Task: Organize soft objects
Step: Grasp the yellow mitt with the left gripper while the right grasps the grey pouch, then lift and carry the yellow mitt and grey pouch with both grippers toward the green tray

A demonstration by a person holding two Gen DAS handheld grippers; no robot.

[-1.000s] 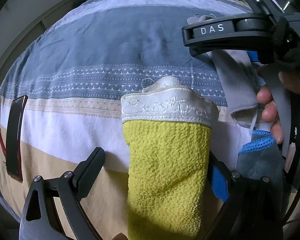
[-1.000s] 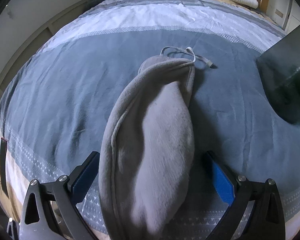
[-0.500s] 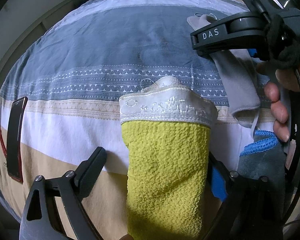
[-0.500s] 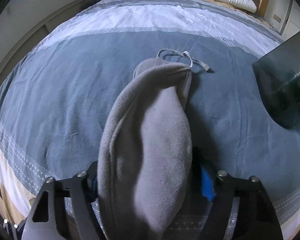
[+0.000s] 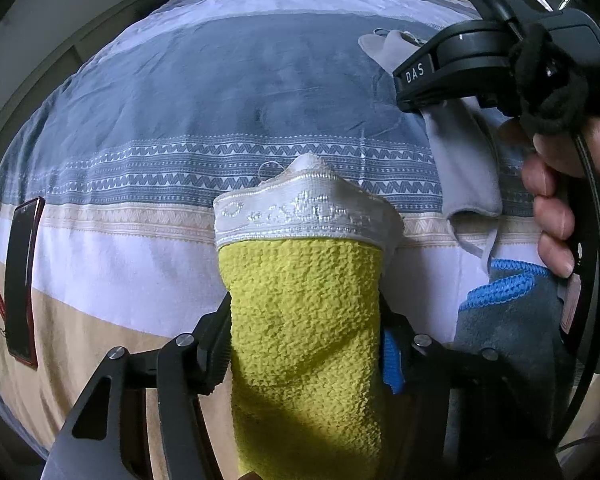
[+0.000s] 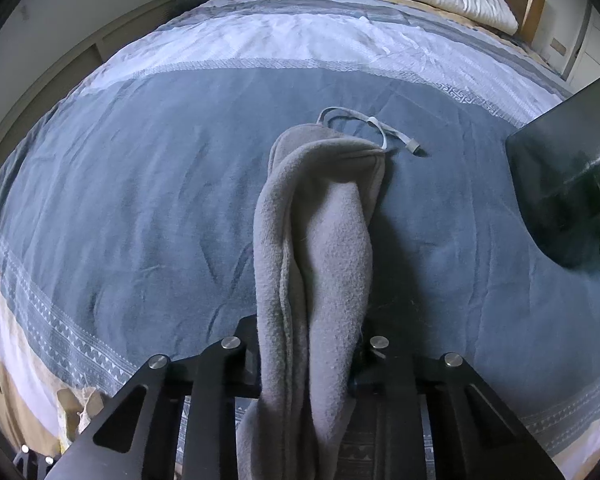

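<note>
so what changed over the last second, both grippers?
Both jaws were wide open and are closing: the left gripper on the yellow cloth, the right gripper on the grey fleece, now pinched narrower. The striped bedspread and the phone have not moved.

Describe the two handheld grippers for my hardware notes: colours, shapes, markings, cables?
Left gripper: black angular linkage arms with silver pivot screws, black fingers, a blue pad on one. Right gripper: the same black linkages and silver screws; from the left wrist its body reads "DAS" in white, with a black cable and black fuzzy wrap.
</note>
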